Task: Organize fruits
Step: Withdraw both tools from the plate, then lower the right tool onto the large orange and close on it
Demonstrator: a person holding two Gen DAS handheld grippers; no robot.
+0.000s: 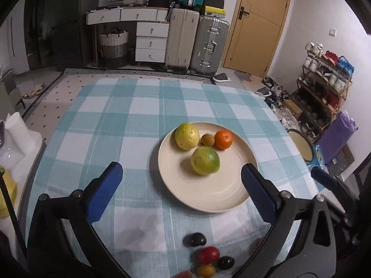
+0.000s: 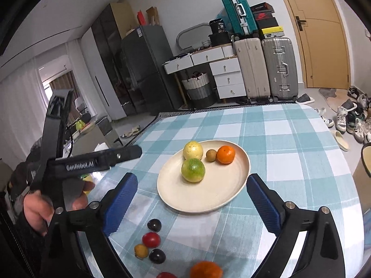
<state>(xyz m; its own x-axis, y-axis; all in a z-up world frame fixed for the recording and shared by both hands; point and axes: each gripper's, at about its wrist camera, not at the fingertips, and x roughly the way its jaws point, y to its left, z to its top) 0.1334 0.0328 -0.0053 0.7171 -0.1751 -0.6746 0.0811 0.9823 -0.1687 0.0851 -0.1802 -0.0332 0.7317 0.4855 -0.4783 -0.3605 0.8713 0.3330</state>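
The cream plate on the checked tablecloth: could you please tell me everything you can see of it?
The plate is round, cream, matte and shallow, with faint concentric ridges and a low raised rim. It lies flat on the checked tablecloth. Its far half carries a yellow fruit, a small brown fruit, an orange and, nearer the middle, a green-yellow fruit; the near half is bare. Neither gripper touches it.

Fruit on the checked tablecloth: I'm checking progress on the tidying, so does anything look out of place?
Yes. The cream round plate holds four fruits, but small ones lie loose on the cloth in front of it: two dark plums, a red tomato, a small yellow fruit and an orange.
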